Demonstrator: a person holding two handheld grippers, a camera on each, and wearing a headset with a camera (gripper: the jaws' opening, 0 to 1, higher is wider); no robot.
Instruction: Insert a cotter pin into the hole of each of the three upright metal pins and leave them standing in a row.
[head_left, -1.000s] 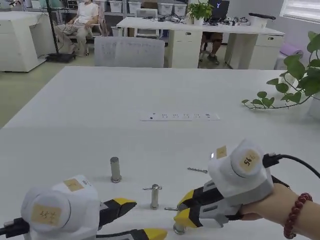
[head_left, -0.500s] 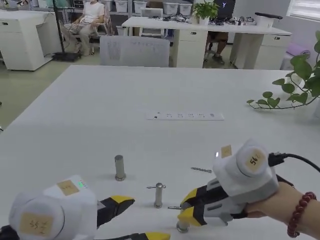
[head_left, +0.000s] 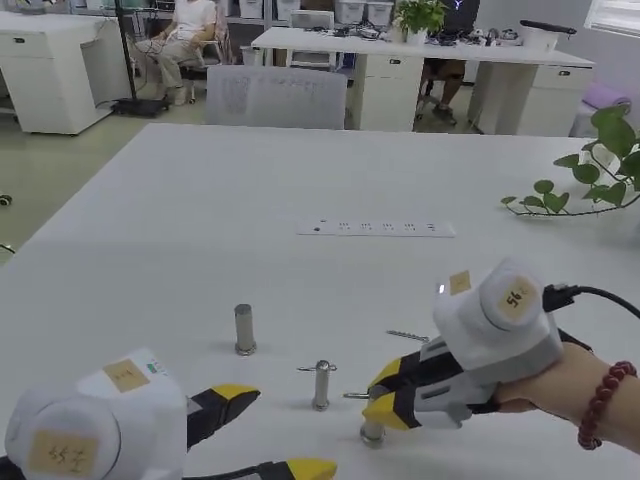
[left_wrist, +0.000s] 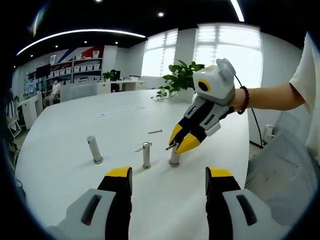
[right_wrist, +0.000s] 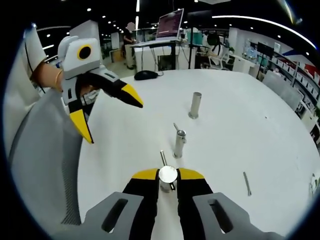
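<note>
three metal pins stand up in a slanted row on the white surface (head_left: 150, 260). the far pin (head_left: 244, 329) is bare. the middle pin (head_left: 321, 388) has a fitted cotter pin (head_left: 306, 369) through its top, sticking out on both sides. your right tool (head_left: 373, 402) is low over the near pin (head_left: 372, 434). its jaws are pinched together on the held cotter pin (head_left: 352, 396), which pokes out from the tips right at the top of that pin. you cannot tell if it is inside the hole. a loose cotter pin (head_left: 407, 336) lies flat on the surface, just beyond your right tool. your left tool (left_wrist: 169, 177) hangs near the row, jaws wide apart, with nothing between them.
</note>
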